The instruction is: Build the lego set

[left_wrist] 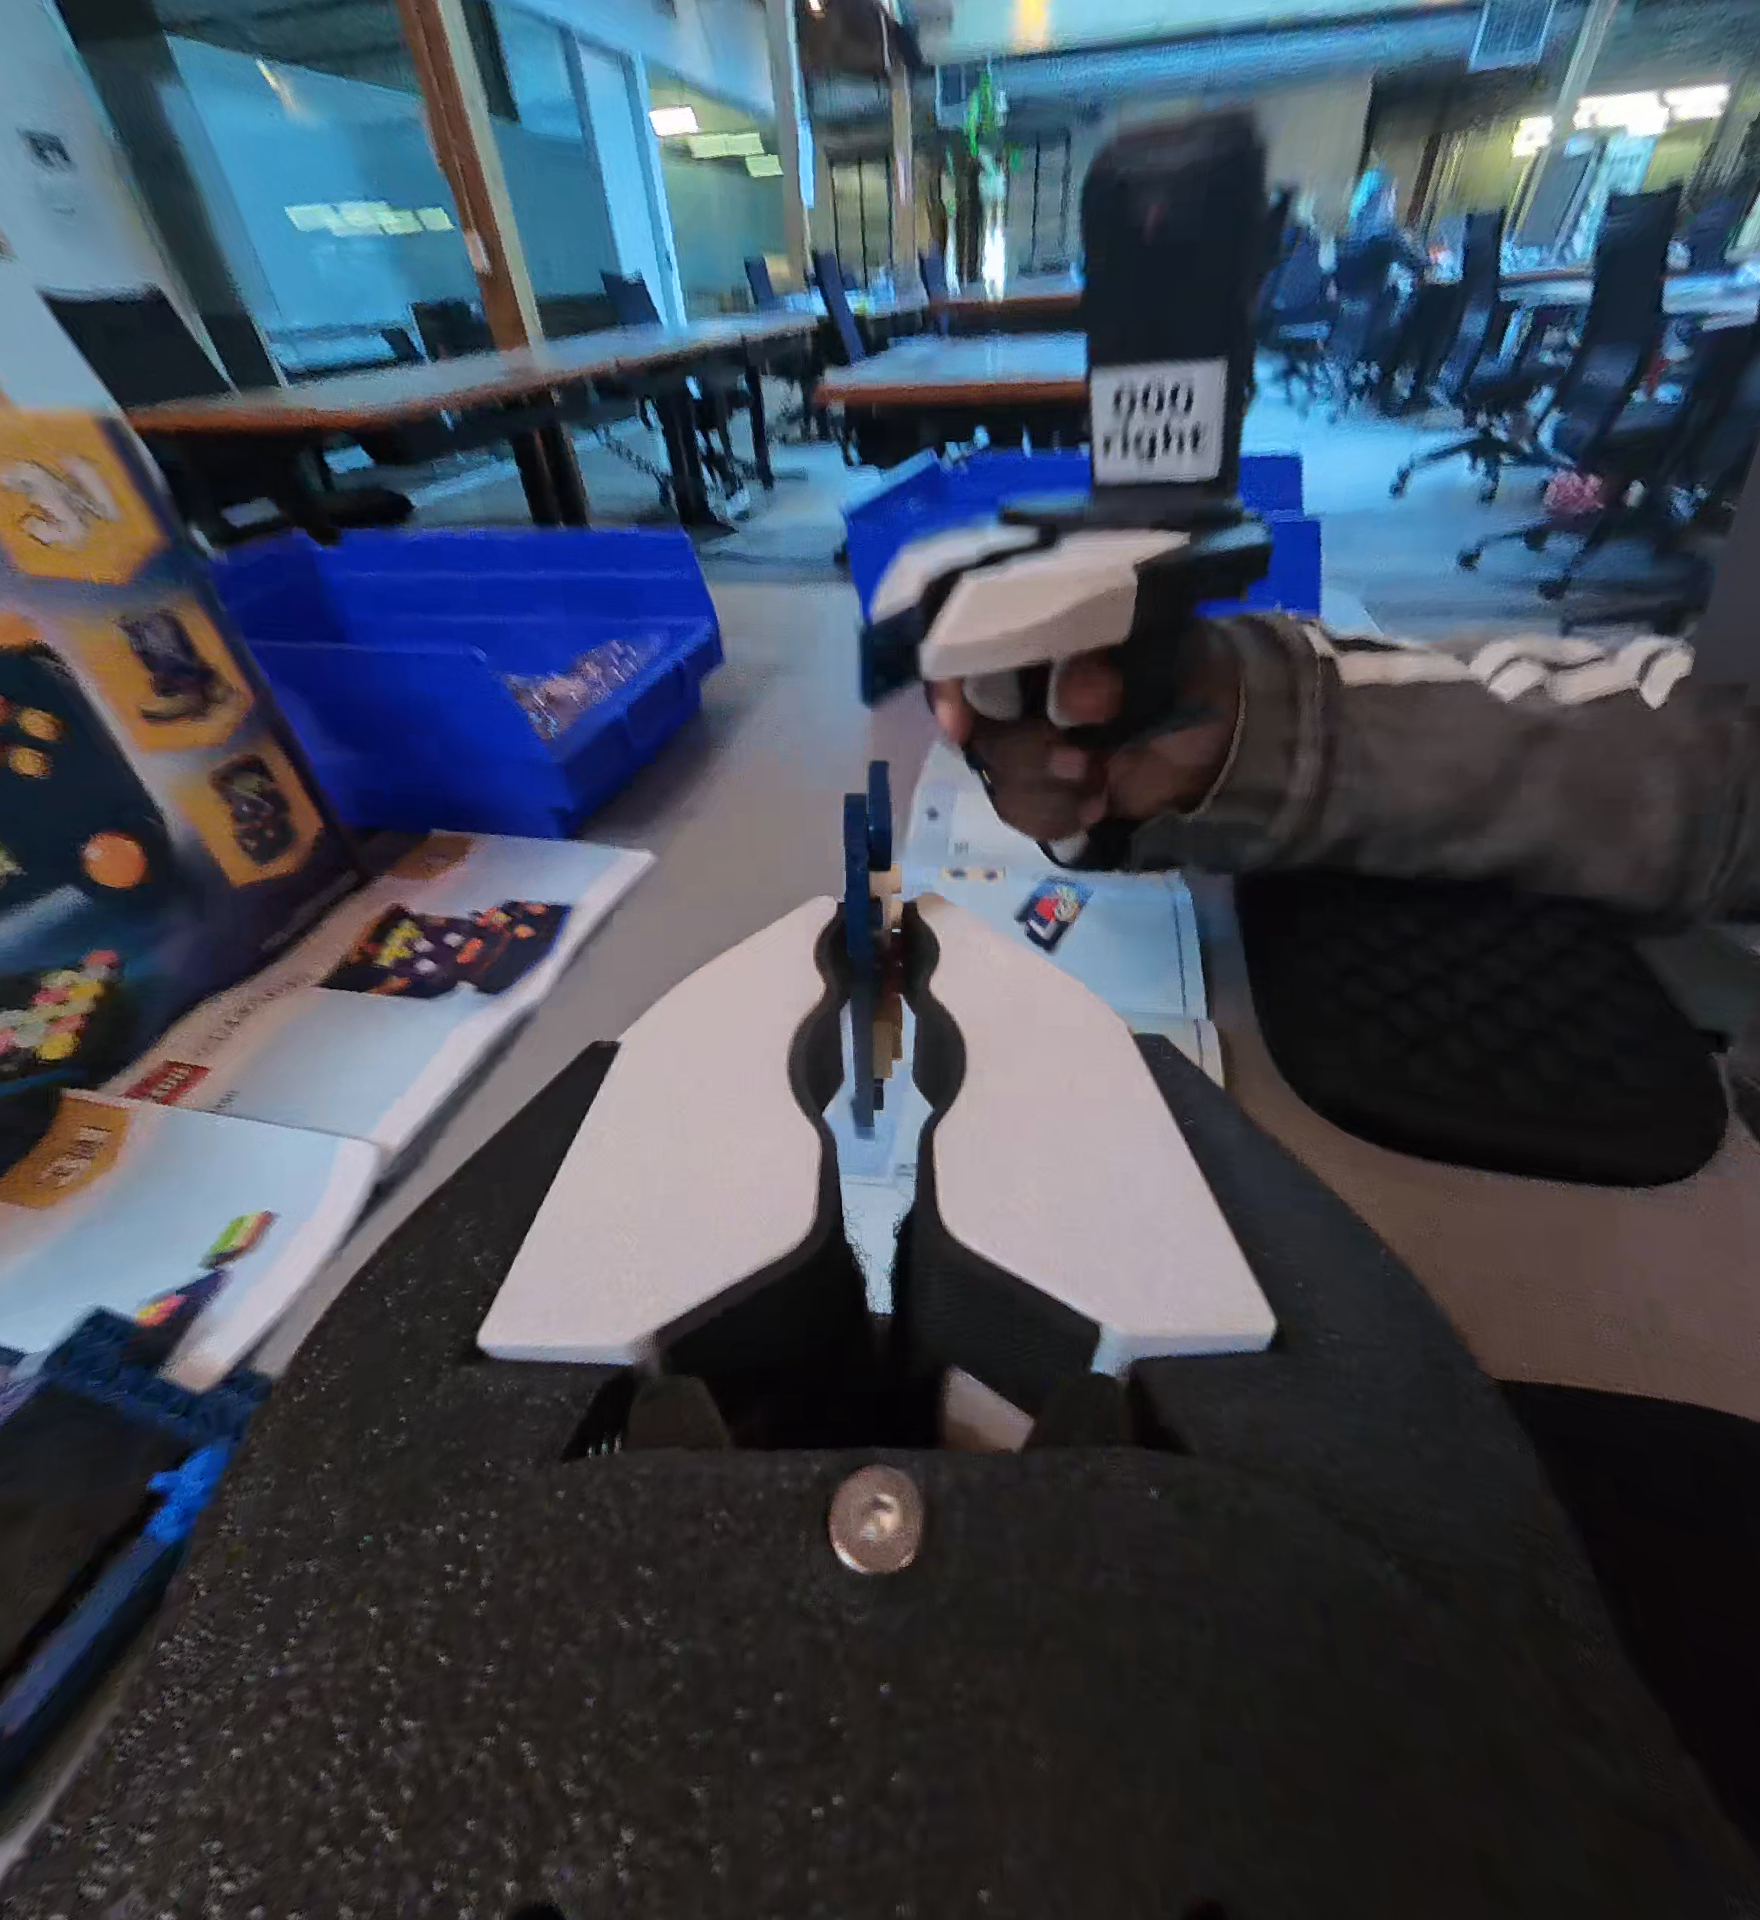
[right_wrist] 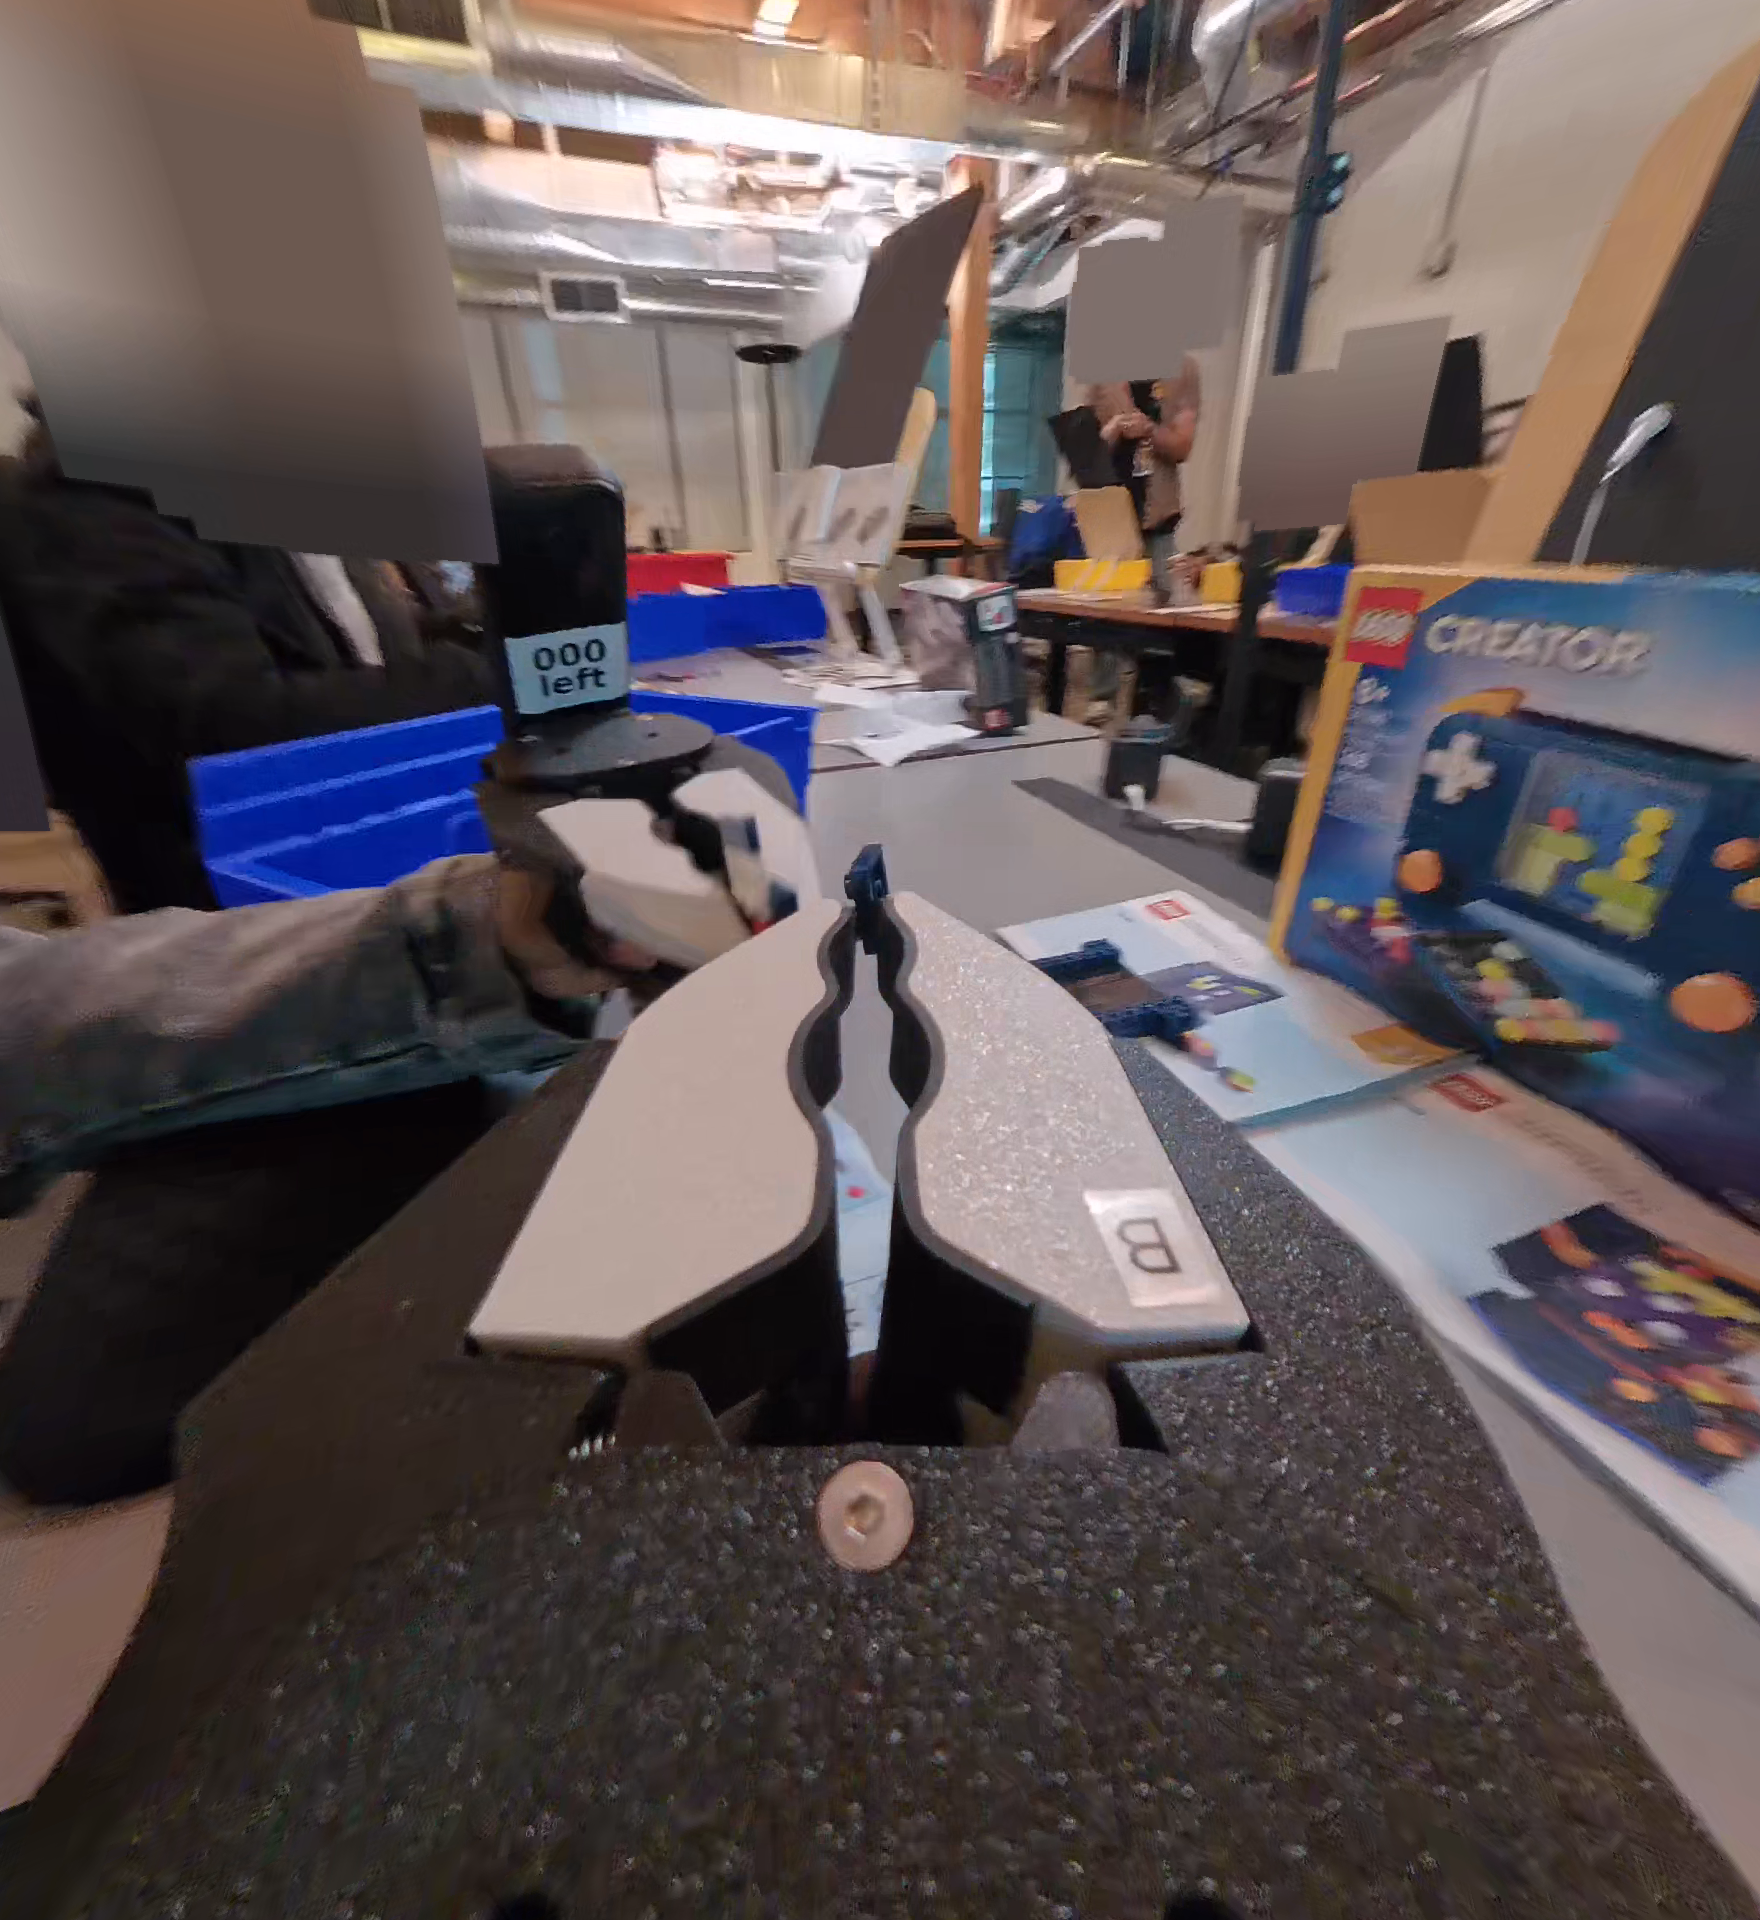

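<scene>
My left gripper is shut on a thin brick assembly: a dark blue plate with tan and dark red pieces on its right side, held upright and sticking out past the fingertips. My right gripper is shut on a small dark blue brick piece pinched at its fingertips. In the left wrist view the right gripper shows above and to the right, held by a hand. In the right wrist view the left gripper shows close on the left with blue and white pieces between its fingers.
Open instruction booklets lie on the grey table. A brick-set box stands at the right, also at the left in the left wrist view. Blue bins stand behind. A blue-framed baseplate build lies low left. Left tips to right tips: about 6 cm.
</scene>
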`<state>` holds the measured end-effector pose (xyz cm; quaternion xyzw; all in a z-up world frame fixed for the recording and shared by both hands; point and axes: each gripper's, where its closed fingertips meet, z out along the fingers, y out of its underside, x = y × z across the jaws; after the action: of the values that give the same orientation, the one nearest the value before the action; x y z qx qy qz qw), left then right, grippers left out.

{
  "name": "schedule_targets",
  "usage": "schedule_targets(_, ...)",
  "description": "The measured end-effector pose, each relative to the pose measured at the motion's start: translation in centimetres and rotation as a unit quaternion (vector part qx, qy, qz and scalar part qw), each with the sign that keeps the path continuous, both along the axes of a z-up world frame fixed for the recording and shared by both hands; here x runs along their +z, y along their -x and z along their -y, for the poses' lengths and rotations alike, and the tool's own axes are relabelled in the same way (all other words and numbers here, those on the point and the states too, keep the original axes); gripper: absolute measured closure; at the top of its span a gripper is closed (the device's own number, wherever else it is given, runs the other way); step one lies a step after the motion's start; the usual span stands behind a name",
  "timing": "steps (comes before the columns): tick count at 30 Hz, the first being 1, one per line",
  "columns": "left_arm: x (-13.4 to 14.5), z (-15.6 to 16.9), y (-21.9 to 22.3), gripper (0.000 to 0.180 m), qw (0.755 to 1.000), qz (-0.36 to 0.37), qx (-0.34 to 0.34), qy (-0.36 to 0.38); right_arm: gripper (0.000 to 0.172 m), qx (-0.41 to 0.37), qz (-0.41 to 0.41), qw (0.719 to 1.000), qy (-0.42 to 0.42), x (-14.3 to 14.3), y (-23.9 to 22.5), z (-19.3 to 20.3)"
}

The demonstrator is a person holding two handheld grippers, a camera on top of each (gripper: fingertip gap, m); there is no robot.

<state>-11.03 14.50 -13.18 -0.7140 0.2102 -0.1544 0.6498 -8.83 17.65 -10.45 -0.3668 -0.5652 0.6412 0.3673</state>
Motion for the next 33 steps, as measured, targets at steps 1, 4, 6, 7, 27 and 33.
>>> schedule_targets(1,0.8,0.2,0.6,0.173,1.000,0.000,0.018,-0.018,0.168,0.032,0.025,0.999,0.019,-0.4,0.0,0.6)
schedule_targets(4,2.6,0.2,2.8,0.173,0.994,0.028,0.087,-0.057,0.168,0.151,0.137,0.976,0.076,-2.6,-0.4,3.4)
schedule_targets(6,3.0,0.4,4.1,0.173,0.989,0.058,0.115,-0.069,0.168,0.201,0.214,0.951,0.098,-4.8,-0.5,5.5)
schedule_targets(7,3.1,0.4,4.3,0.173,0.988,0.071,0.115,-0.070,0.167,0.215,0.249,0.939,0.097,-6.0,-0.6,6.5)
schedule_targets(27,0.1,0.4,-1.5,0.173,0.993,0.087,-0.061,0.044,0.150,0.085,0.028,0.994,0.063,-0.1,0.1,2.3)
schedule_targets(33,-2.2,0.7,-3.7,0.173,0.988,0.047,-0.108,0.103,0.156,0.137,0.035,0.990,0.024,-0.8,-0.4,4.5)
